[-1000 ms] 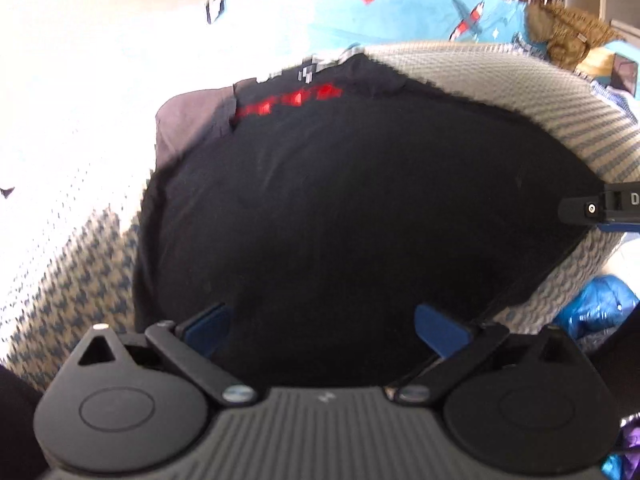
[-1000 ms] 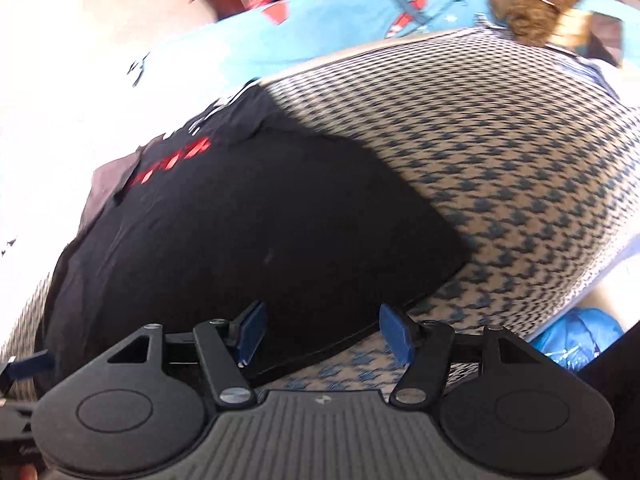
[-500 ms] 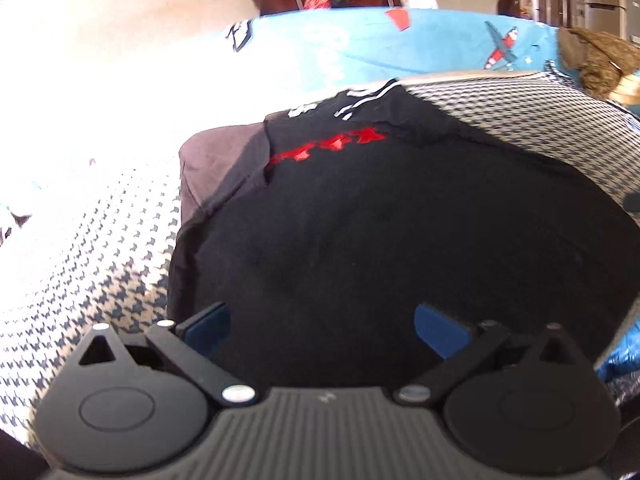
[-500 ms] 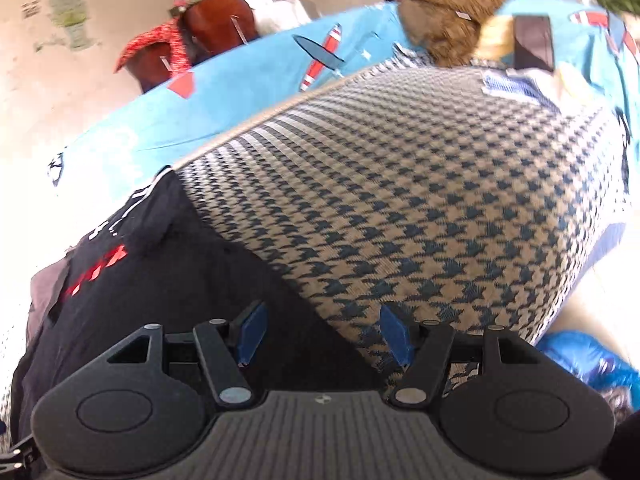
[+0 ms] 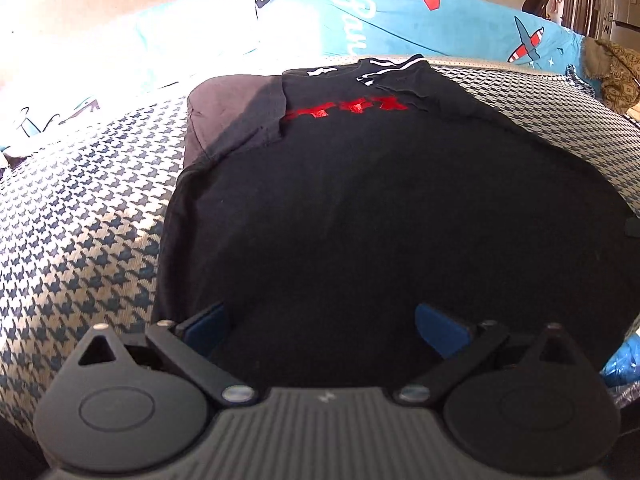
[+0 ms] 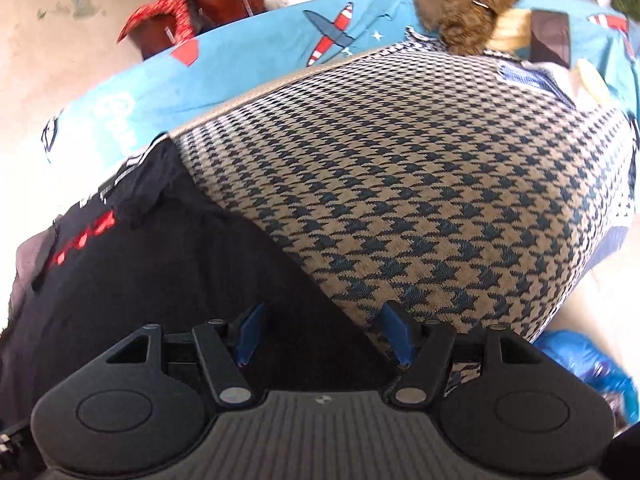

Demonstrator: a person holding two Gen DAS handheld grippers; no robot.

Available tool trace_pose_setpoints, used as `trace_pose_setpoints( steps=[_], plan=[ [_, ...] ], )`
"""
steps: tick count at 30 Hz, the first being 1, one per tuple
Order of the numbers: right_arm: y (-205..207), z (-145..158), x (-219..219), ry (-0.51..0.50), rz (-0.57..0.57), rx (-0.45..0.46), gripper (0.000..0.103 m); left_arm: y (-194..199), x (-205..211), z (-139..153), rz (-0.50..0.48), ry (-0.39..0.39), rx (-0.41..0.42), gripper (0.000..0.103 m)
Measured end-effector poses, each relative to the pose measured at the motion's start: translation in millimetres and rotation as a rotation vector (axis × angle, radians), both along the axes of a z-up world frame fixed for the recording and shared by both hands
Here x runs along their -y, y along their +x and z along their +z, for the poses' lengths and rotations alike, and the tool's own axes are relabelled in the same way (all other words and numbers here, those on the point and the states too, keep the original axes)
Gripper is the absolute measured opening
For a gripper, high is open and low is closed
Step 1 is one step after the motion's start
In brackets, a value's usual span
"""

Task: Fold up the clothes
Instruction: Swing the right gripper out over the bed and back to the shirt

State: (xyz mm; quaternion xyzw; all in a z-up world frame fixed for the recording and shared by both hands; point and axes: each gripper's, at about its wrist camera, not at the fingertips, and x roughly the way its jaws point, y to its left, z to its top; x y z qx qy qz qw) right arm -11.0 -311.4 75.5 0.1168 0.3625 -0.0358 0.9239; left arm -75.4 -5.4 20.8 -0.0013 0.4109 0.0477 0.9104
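Note:
A black T-shirt (image 5: 360, 200) with a red print lies spread flat on a houndstooth-covered surface (image 5: 80, 208), its white-striped neck at the far end. My left gripper (image 5: 324, 328) hovers open over the shirt's near hem, left of its middle. In the right wrist view the same T-shirt (image 6: 140, 272) fills the lower left. There my right gripper (image 6: 324, 332) is open over the shirt's near right corner, its right finger above the houndstooth cover (image 6: 400, 200). Nothing is between either pair of fingers.
A blue sheet with aeroplane prints (image 6: 280, 48) covers the bed behind the houndstooth cover. A brown woolly garment (image 6: 472, 4) and other items lie at the far right. A blue plastic bag (image 6: 580, 356) sits low at the right, off the edge.
Both grippers have tilted upward and drawn back towards the shirt's near hem, so more of the far bed and wall shows. The right gripper has left the left wrist view. Both stay open.

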Motion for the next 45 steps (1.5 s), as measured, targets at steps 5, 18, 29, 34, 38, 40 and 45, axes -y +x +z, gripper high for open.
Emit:
trace_pose_setpoints(
  steps=[5, 18, 29, 34, 38, 40, 45],
  plan=[
    [-3.1, 0.5, -0.7, -0.001, -0.001, 0.017, 0.027, 0.6, -0.1, -1.0, -0.002, 0.001, 0.002, 0.103],
    [-22.1, 12.8, -28.3, -0.031, 0.163, 0.117, 0.008, -1.4, 0.8, -1.2, -0.002, 0.003, 0.008, 0.103],
    [-36.3, 10.5, -91.3, -0.026, 0.548, 0.131, 0.008, -1.0, 0.0, 0.3, 0.011, -0.008, 0.004, 0.103],
    [-34.6, 10.9, -109.2, -0.018, 0.636, 0.073, 0.013, 1.2, -5.6, 3.5, 0.025, -0.022, -0.005, 0.103],
    [-28.8, 25.3, -106.0, 0.042, 0.631, 0.106, 0.022, 7.8, -10.4, 7.8, 0.035, -0.033, -0.017, 0.103],
    [-20.2, 31.6, -104.7, 0.038, 0.625, 0.118, 0.022, 12.8, -12.1, 10.1, 0.038, -0.029, -0.021, 0.103],
    [12.3, 40.7, -102.8, 0.039, 0.583, 0.112, 0.022, 26.9, -19.1, 15.4, 0.03, -0.015, -0.02, 0.103]
  ],
)
